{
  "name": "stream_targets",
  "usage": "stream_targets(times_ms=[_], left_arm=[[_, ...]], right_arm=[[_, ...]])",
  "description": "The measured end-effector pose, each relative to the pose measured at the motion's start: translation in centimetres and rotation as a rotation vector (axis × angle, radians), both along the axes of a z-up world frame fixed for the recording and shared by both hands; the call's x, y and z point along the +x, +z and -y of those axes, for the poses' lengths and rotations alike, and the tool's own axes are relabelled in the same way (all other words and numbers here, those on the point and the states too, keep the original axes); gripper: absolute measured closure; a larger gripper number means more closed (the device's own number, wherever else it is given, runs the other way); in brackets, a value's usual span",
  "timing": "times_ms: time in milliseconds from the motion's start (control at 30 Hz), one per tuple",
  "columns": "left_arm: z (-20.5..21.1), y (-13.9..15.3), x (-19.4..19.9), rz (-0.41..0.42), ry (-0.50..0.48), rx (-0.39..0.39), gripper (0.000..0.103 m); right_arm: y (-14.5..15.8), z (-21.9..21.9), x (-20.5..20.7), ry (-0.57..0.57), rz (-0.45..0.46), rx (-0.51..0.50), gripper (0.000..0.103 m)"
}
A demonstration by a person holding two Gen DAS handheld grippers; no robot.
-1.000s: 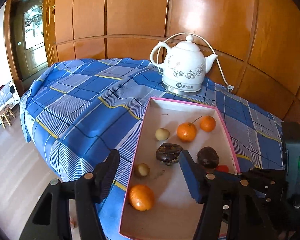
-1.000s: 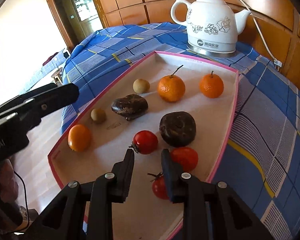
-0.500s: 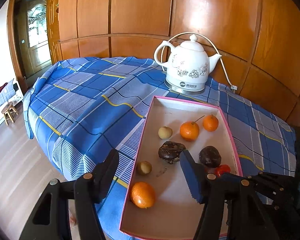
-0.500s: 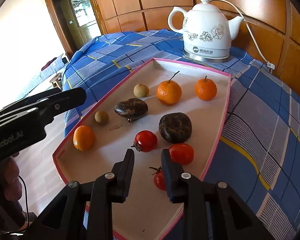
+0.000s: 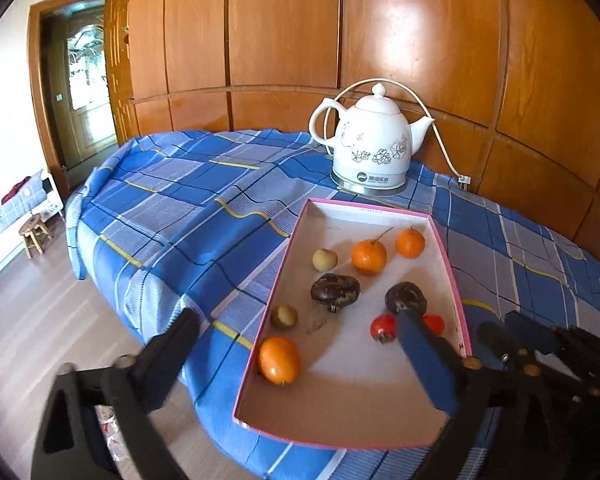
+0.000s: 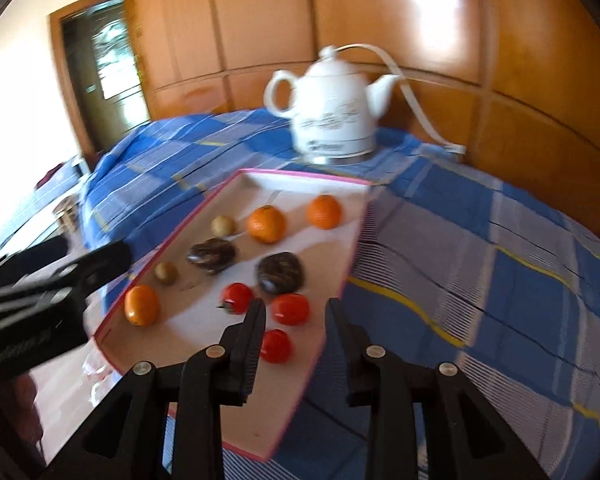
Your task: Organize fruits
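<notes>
Fruits lie sorted by kind in the shallow pink-edged cardboard tray (image 5: 296,236): red tomatoes (image 6: 290,309) at its near right corner, orange tangerines (image 5: 369,257) toward the far edge – grouping looks nearly complete. Left gripper (image 5: 300,344) is opening wide, right gripper (image 6: 296,322) opening slightly – both empty

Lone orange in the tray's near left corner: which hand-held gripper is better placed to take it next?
Left, probably. The left hand-held gripper, jaws opening with nothing between them, has the orange straight ahead; the right hand-held gripper points at the tomatoes on the tray's other side.
</notes>
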State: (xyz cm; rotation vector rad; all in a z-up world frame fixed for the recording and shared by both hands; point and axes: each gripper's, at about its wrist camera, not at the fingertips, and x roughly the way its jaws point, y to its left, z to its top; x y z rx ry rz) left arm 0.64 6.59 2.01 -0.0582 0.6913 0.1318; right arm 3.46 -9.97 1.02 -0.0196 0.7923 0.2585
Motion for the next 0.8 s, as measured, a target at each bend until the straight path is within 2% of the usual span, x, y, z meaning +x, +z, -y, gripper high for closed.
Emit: stream_targets(times_ms=[100,333,433,533,800], left_arm=[[0.7,-0.3,-0.8,0.009,-0.019,-0.026,0.0],[1.7,-0.9,-0.9,-0.005,-0.043,-0.024,0.0],[1.6,-0.8,-1.0,0.006,-0.032,-0.009,0.0],[1.2,-0.7,-1.0,0.01,-0.018,-0.026,0.0],[0.9,-1.0,-0.8,0.012,-0.008,-0.031,0.0]], right_arm=[[-0.6,0.7,-0.9,-0.048,-0.006,-0.021,0.07],[-1.4,1.5,-1.7,-0.1,-0.034,-0.036,0.07],[-1.1,1.5,-2.1,-0.097,-0.013,-0.036,0.07],[-1.0,1.1,-2.3,-0.086,-0.002,-0.039,0.07],[-1.1,0.9,-2.4,-0.08,-0.004,-0.036,0.07]])
